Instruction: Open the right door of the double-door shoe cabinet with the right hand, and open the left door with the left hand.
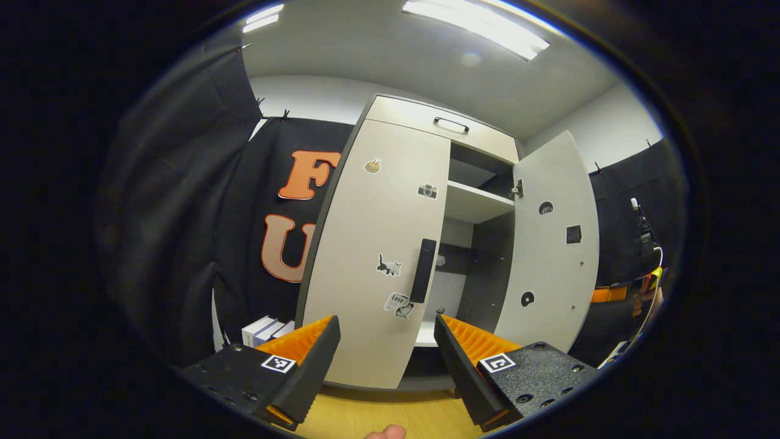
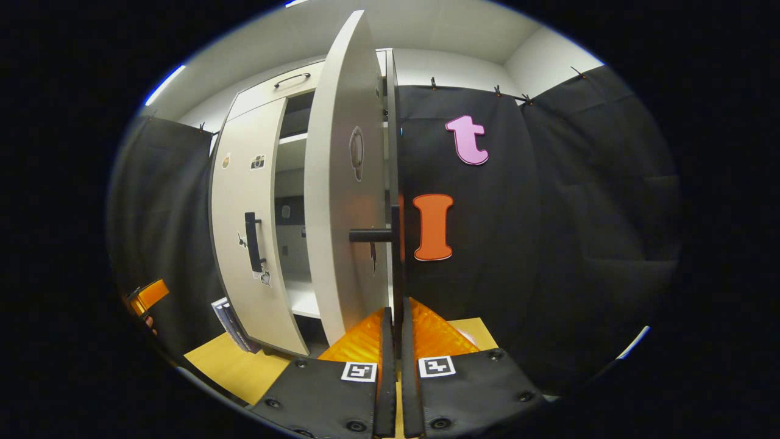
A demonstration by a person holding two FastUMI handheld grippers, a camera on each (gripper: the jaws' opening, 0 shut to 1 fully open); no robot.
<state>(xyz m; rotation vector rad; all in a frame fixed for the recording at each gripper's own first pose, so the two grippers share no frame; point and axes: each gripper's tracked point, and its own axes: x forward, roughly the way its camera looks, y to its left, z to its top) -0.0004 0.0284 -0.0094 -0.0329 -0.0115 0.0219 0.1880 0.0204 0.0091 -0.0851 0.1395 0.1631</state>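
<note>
Shoe cabinet: tall, flat-fronted box in a smooth pale matte finish, standing on a yellow wood-look floor against the black cloth wall.
Left door: flush with the cabinet front, a plain slab with small stickers scattered over it; its handle is a dark upright bar near the door's right edge.
Right door: swung wide out to the right, its inner face towards the left gripper view, with a few dark round and square marks on it; in the right gripper view it is seen nearly edge-on as a thin curved slab.
Right door handle: dark slim bar on a short stub, running upright down to the near fingers.
Interior: a pale shelf high up, a dark back panel below, and a second pale board low down; what lies deeper in is too dim to make out.
Top drawer handle: thin dark bow on the panel above the doors.
Left hand-held gripper: fingers spread wide with ribbed inner faces, hovering near the left door, its handle above the gap between them, touching nothing.
Right hand-held gripper: ribbed fingers drawn almost together, the right door handle's lower end in the narrow slit; the contact itself is hidden between them, so I cannot tell whether both press on it.
Boxes: pale flat packs low at the cabinet's left, cut off by the near finger.
Fingertip: cut off at the bottom edge.
</note>
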